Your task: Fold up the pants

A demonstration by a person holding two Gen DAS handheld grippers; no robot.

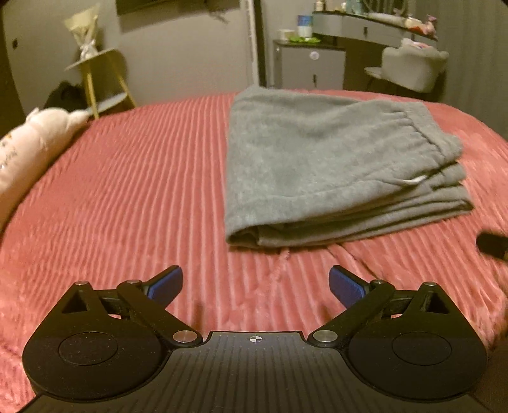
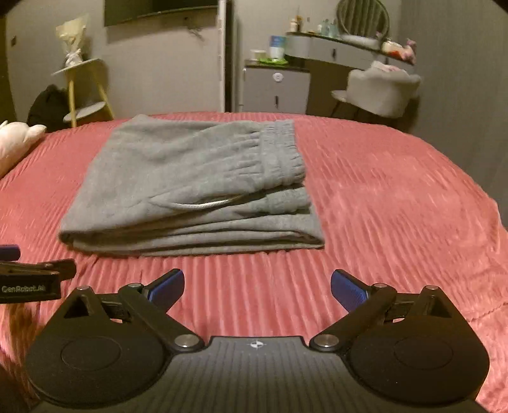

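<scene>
Grey fleece pants (image 1: pixel 317 165) lie folded into a thick rectangle on the pink ribbed bedspread (image 1: pixel 127 190), waistband up and to the right, with a white drawstring showing at the side. The right wrist view has the same pants (image 2: pixel 190 184) straight ahead. My left gripper (image 1: pixel 255 286) is open, blue pads wide apart, nothing between them, a short way in front of the stack's near fold. My right gripper (image 2: pixel 257 289) is also open and empty, short of the pants' near edge. The left gripper's body (image 2: pixel 28 279) shows at the left edge of the right wrist view.
A pale plush toy (image 1: pixel 28 159) lies at the bed's left side. Beyond the bed stand a yellow-legged side table (image 1: pixel 95 79), a small grey cabinet (image 1: pixel 311 66), a vanity desk (image 1: pixel 365 28) and a grey chair (image 1: pixel 412 66).
</scene>
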